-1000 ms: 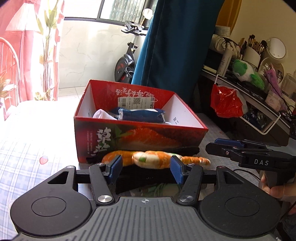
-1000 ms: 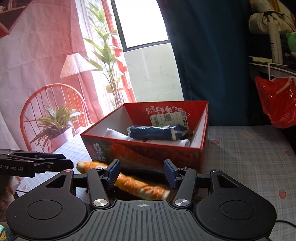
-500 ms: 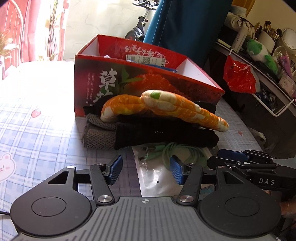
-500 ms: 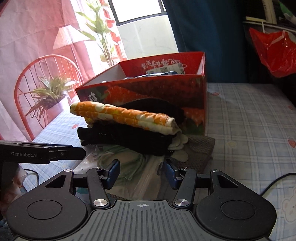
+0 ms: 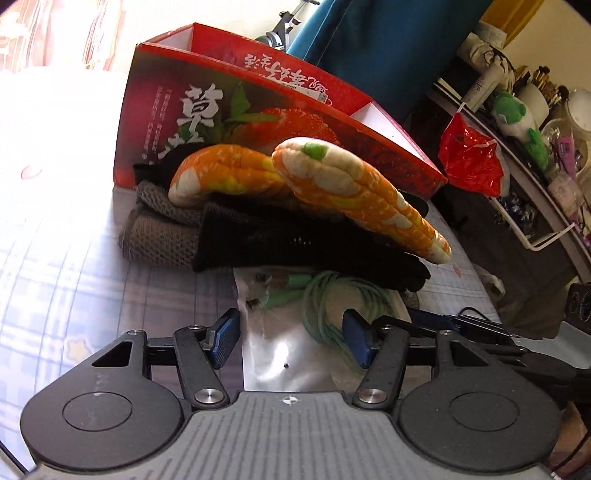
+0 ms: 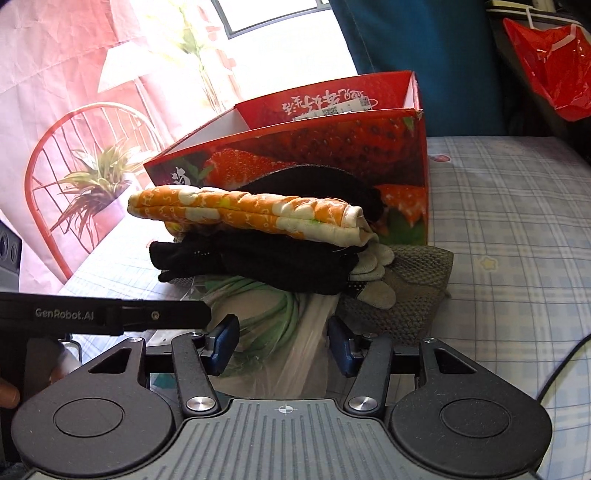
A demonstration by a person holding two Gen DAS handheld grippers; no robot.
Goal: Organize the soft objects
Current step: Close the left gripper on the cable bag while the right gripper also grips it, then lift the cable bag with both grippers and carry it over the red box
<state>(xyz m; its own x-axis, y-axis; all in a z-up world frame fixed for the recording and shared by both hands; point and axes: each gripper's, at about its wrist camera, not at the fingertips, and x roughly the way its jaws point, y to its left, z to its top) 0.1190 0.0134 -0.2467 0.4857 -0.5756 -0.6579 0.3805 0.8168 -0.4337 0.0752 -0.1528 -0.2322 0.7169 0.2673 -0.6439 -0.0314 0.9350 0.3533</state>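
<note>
Bright window (image 6: 280, 22), teal curtain (image 6: 417, 40) (pink drape (image 6: 55, 55))

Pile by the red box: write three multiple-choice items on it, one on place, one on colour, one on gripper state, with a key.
1. The orange mitt lies
A. inside the red box
B. on the black gloves
C. under the cable

2. The coiled cable is
A. green
B. blue
C. red

3. The left hand-held gripper is
A. shut on the mitt
B. shut on the cable
C. open

Key: 1 B, the mitt tops the pile outside the box; 2 A, pale green loops inside a clear bag; 3 C, fingers apart, gripping nothing.
</note>
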